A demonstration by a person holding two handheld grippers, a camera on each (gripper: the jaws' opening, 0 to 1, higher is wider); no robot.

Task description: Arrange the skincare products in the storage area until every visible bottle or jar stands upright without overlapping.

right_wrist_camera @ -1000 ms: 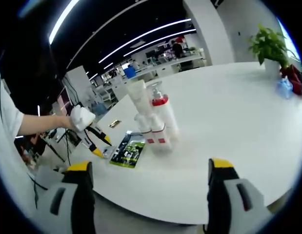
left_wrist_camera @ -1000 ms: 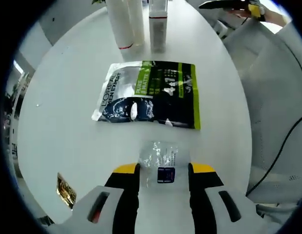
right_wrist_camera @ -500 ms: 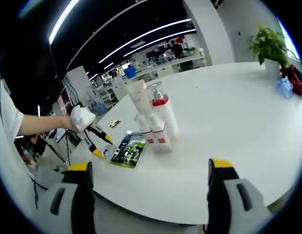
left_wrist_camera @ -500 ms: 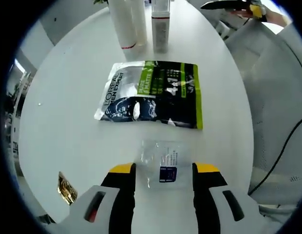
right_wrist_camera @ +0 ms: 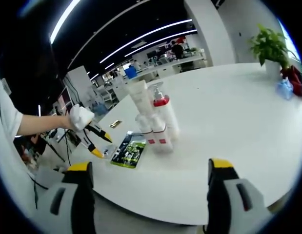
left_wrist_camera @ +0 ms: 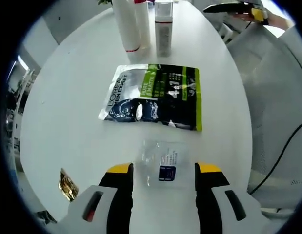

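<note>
Its jaws spread wide, the left gripper [left_wrist_camera: 162,171] straddles a clear sachet [left_wrist_camera: 163,160] at lower frame, the L'Oréal pouch [left_wrist_camera: 153,97] flat mid-desk [left_wrist_camera: 68,97] and bottles [left_wrist_camera: 143,24] upright at top, while the right gripper [right_wrist_camera: 148,183] waits released: flat packs apparently remain.
</note>
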